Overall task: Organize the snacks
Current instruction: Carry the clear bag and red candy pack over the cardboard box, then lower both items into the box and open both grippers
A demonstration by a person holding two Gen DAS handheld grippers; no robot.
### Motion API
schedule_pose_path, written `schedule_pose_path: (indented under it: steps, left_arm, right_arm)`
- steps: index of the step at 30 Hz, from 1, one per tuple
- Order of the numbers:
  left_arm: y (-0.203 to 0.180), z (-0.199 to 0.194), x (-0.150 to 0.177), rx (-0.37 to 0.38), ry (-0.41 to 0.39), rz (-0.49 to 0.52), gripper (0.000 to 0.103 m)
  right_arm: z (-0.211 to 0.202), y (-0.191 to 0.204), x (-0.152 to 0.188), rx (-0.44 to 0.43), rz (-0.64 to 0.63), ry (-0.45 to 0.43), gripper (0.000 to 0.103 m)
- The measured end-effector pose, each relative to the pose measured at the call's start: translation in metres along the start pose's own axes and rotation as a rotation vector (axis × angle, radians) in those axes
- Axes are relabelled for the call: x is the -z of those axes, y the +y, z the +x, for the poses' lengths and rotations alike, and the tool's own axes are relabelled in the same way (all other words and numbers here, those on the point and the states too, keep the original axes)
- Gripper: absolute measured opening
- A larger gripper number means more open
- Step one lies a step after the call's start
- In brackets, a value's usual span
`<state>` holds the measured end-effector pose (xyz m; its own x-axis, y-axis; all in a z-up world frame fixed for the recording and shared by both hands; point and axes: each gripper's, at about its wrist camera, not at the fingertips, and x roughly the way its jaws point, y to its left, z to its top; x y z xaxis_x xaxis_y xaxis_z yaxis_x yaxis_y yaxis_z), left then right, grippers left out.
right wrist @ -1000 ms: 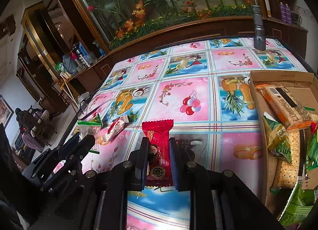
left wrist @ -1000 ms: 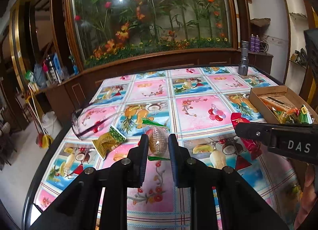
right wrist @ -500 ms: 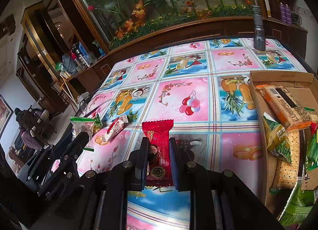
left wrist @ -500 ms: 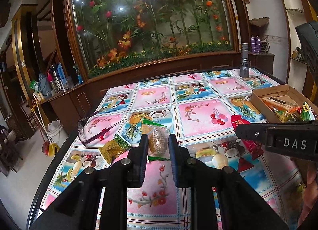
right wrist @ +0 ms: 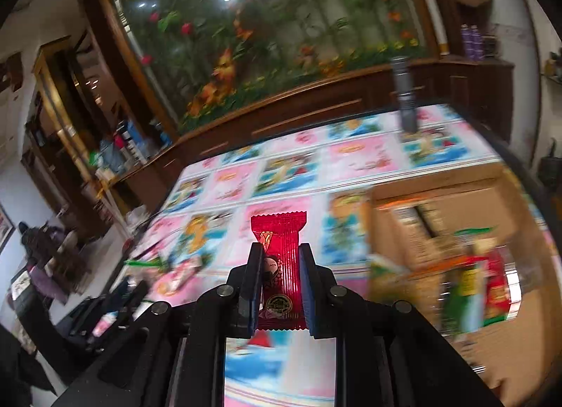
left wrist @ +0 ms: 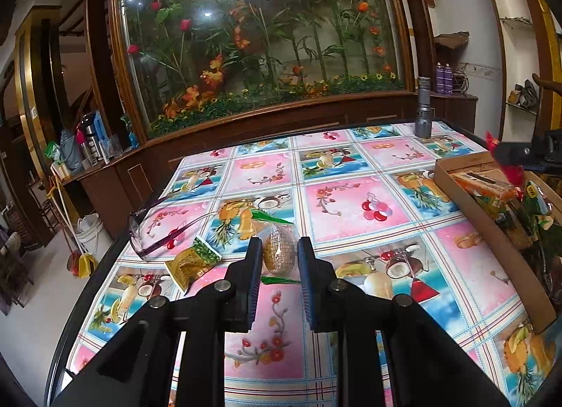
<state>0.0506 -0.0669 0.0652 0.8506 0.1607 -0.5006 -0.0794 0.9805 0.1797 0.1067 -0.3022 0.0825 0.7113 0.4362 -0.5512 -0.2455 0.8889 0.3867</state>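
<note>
My left gripper [left wrist: 279, 256] is shut on a clear packet with a round brown biscuit [left wrist: 279, 253] and holds it above the table. My right gripper [right wrist: 280, 259] is shut on a red snack packet [right wrist: 281, 249], lifted off the table; it also shows at the far right of the left wrist view [left wrist: 511, 157], above the cardboard box [left wrist: 491, 231]. The box holds several snack packets and shows blurred in the right wrist view [right wrist: 386, 217]. A yellow-green packet [left wrist: 191, 261] lies on the tablecloth left of my left gripper.
Clear safety glasses [left wrist: 154, 231] lie near the table's left edge. A grey flashlight [left wrist: 424, 108] stands at the far right corner of the table. A wooden counter with a flower display runs behind the table [left wrist: 351, 203].
My right gripper has lifted the red packet and swung right toward the box; its view is now blurred. My left gripper has risen a little with the biscuit packet.
</note>
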Motion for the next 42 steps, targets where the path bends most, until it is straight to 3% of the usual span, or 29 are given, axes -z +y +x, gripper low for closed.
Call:
schedule_pose_path:
  steps: [5,13,18,31,39,42]
  left_arm:
    - [0.001,0.001,0.000,0.049,0.021,-0.028,0.020]
    - [-0.007,-0.004,-0.008,0.130,0.042,-0.101,0.020]
    - [-0.033,-0.012,-0.018,0.171,0.030,-0.089,0.020]
    - [-0.138,-0.029,-0.051,0.414,0.040,-0.056,0.020]
    - [-0.186,-0.030,-0.044,0.549,0.084,-0.034,0.020]
    - [-0.193,-0.025,-0.037,0.568,0.097,-0.017,0.020]
  right_arm:
    - [-0.006,-0.059,-0.007,0.027,0.168,-0.017,0.021]
    - [-0.014,-0.069,-0.010,0.004,0.213,-0.024,0.021]
    - [-0.022,-0.076,-0.010,-0.003,0.237,-0.037,0.021]
    - [-0.047,-0.101,-0.016,0.001,0.317,-0.090,0.021]
    - [-0.058,-0.122,-0.020,0.013,0.378,-0.110,0.021]
    - [-0.059,-0.126,-0.019,0.020,0.390,-0.108,0.021]
